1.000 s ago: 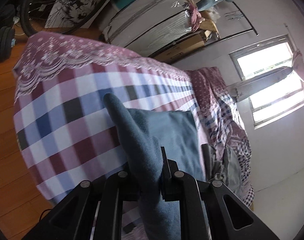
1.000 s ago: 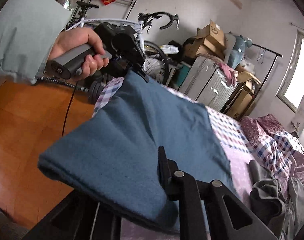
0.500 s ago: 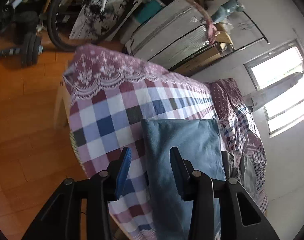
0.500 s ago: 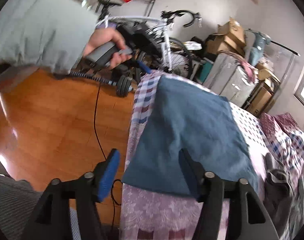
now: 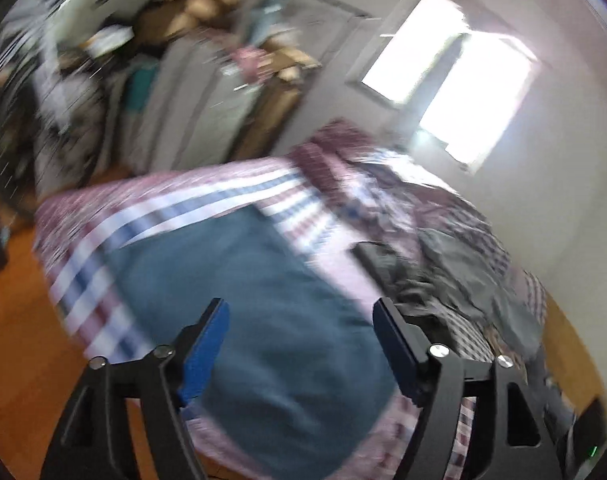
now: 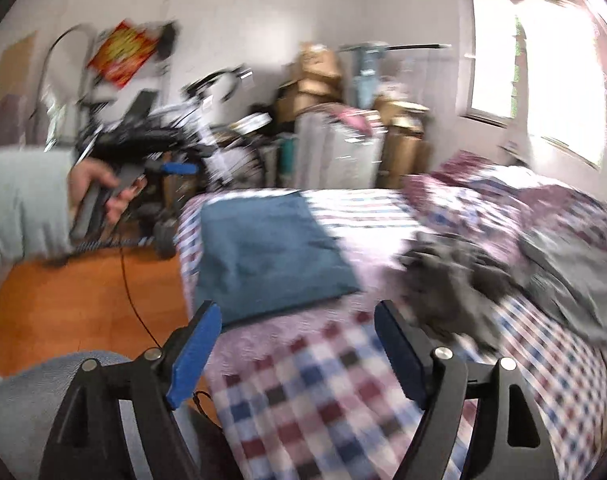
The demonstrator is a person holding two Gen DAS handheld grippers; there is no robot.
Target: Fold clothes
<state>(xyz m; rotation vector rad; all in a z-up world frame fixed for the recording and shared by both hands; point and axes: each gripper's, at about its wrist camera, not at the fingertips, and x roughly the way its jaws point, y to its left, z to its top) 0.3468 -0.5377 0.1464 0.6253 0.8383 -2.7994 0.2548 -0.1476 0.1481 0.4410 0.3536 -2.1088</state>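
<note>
The checked bedspread (image 6: 343,380) is the landmark for everything here. On its near corner, toward the wooden floor, the blue garment (image 6: 263,248) lies flat as a neat rectangle, its edges squared, so this piece looks folded as far as the blurred views allow. Further along the bedspread, toward the window side, a crumpled grey heap of clothes (image 6: 459,276) lies loose; that, I judge, is what remains to fold.

The left gripper (image 5: 299,340) hangs over the blue garment with its jaws spread wide and nothing between them. The right gripper (image 6: 297,344) is likewise released and empty, over the near edge of the bedspread, between the blue piece and the grey heap. The person's hand (image 6: 99,196) on the left tool's handle shows out beyond the bedspread's floor-side edge.

A second ago both claws were clenched on the blue cloth, holding it up off the bedspread; half a second ago they had let go, with the jaws less widely parted. Now both cameras have swung toward the window side.
</note>
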